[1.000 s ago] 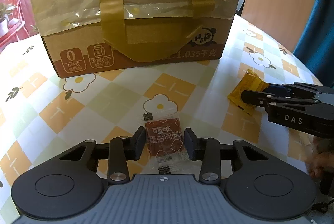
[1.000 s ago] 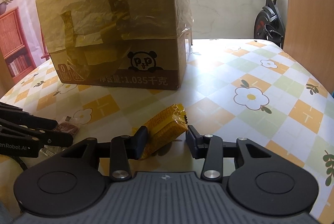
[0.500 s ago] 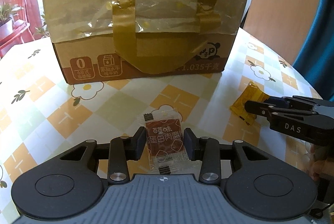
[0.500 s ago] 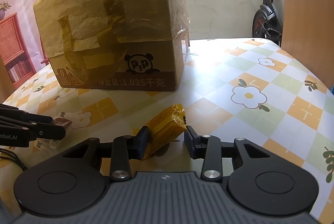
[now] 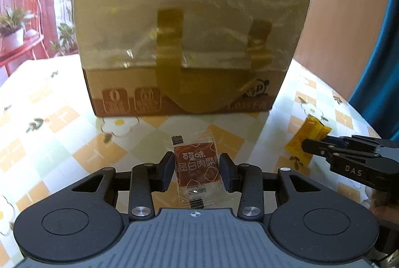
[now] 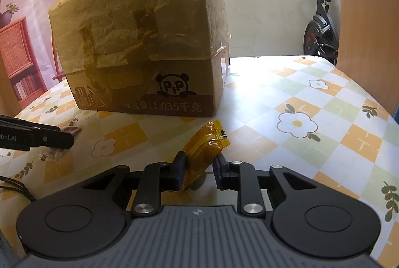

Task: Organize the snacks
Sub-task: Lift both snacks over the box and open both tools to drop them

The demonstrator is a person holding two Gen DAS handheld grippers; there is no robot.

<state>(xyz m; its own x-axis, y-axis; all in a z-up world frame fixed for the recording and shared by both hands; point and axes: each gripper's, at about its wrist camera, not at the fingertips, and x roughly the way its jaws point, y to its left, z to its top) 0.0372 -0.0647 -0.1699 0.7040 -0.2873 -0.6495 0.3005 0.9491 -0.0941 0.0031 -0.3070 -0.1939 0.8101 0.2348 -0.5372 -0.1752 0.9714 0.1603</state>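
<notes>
The left gripper (image 5: pixel 196 172) is pinching a brown packet (image 5: pixel 197 169), its lower end hiding behind the gripper body. The right gripper (image 6: pixel 199 168), jaws just closing, is squeezing a yellow packet (image 6: pixel 205 146) above the checkered table (image 6: pixel 324 123). Beyond is standing a taped box (image 5: pixel 189 43), slightly blurring.

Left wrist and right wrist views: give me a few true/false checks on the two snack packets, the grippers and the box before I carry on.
1. The left gripper holds a brown packet. True.
2. The right gripper holds a green packet. False: its jaws, which have just been closing, pinch a yellow packet.
3. The box lies on its side with snacks spilling out. False: it stands upright, wrapped in film and tape.
4. The yellow packet touches the box. False: bare tablecloth shows between them.
5. A panda is printed on the box. True.
</notes>
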